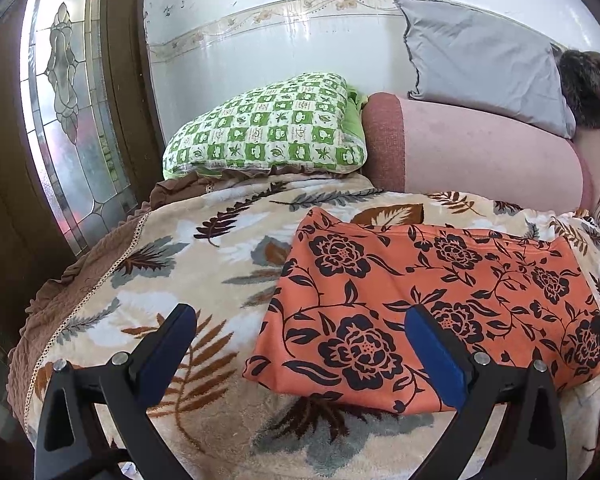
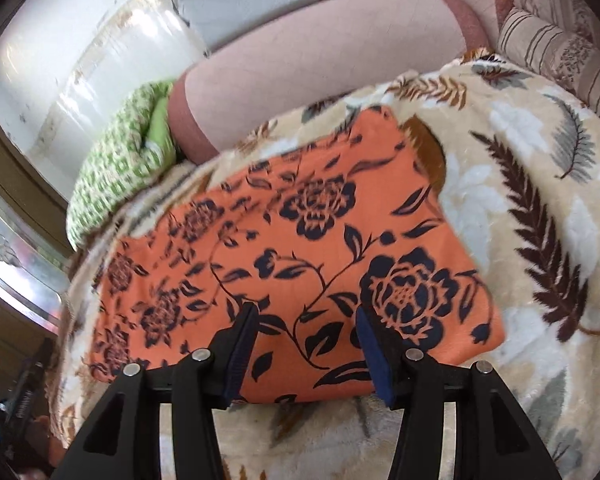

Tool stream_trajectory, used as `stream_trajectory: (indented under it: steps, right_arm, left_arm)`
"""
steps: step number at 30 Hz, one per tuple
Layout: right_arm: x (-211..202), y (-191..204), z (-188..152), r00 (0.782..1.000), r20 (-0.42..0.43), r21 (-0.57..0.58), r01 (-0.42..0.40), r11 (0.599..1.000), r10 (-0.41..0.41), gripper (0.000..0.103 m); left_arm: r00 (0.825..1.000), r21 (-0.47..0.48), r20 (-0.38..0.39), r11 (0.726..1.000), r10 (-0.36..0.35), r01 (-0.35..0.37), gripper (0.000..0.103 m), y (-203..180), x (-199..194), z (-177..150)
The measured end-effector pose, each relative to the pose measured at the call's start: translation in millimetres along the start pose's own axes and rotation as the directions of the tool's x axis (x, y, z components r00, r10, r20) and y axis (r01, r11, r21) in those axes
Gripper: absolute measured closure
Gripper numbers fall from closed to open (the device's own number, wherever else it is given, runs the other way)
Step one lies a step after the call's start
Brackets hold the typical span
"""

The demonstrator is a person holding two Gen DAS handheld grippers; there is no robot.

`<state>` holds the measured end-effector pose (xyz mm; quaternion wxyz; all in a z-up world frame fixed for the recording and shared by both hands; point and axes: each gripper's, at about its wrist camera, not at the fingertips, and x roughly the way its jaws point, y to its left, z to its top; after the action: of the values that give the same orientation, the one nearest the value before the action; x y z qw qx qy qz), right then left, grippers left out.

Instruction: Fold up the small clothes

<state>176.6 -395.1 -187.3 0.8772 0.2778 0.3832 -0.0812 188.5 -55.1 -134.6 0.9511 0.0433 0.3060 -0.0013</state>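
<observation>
Orange floral garment [image 1: 420, 312] lies folded mid-frame on the leaf-print blanket [image 1: 172, 248], left gripper [image 1: 300, 340] and right gripper [image 2: 306, 336] both released above it; careless snagging could undo the fold.

Orange cloth [image 1: 420, 312] with black roses, cream blanket [image 1: 204, 248] with brown leaves, green-and-white checked pillow [image 1: 272, 128].
</observation>
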Motion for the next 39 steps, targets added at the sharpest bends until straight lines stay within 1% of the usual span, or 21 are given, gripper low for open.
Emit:
stream_trajectory:
  steps: [7,8,9,10,13,18,23,27,32,39]
  right_arm:
    - [-36,0,-2,0.995,0.083,-0.017,-0.054,0.998,0.055,0.048]
    - [-40,1,-3,0.994,0.092,-0.023,-0.054,0.998,0.056,0.048]
    - [-50,7,-7,0.992,0.121,-0.055,-0.033,0.998,0.039,0.048]
    - [-50,7,-7,0.992,0.121,-0.055,-0.033,0.998,0.039,0.048]
    - [-64,17,-13,0.987,0.161,-0.104,-0.01,0.995,0.027,0.048]
    - [-88,29,-24,0.976,0.216,-0.114,-0.004,0.994,0.029,0.047]
    - [-96,38,-31,0.973,0.228,-0.117,-0.014,0.993,0.041,0.046]
    - [-95,49,-43,0.976,0.209,-0.126,-0.039,0.991,0.065,0.046]
    - [-82,71,-53,0.982,0.178,-0.191,-0.036,0.981,0.07,0.046]
    - [-56,77,-52,0.988,0.131,-0.18,-0.059,0.982,0.083,0.046]
  left_arm:
    - [1.0,0.009,0.006,1.0,-0.005,0.005,0.0,-4,-6,-3]
    - [1.0,0.01,0.005,1.0,-0.01,0.01,0.0,-4,-8,-3]
    - [1.0,0.008,0.007,1.0,-0.011,0.011,0.0,-5,-9,-4]
    - [1.0,0.008,0.01,1.0,-0.01,0.01,0.0,-5,-12,-4]
    - [1.0,0.01,0.02,1.0,-0.017,0.017,0.0,-6,-19,-5]
    - [0.999,0.006,0.032,1.0,-0.026,0.026,0.0,-5,-30,-7]
    - [0.999,-0.003,0.031,0.999,-0.032,0.032,0.0,4,-36,-8]
    - [0.999,-0.014,0.029,0.999,-0.028,0.029,0.0,12,-36,-9]
    - [1.0,-0.022,0.013,0.999,-0.027,0.027,0.0,21,-29,-9]
    - [1.0,-0.02,-0.003,1.0,-0.017,0.017,0.0,27,-19,-9]
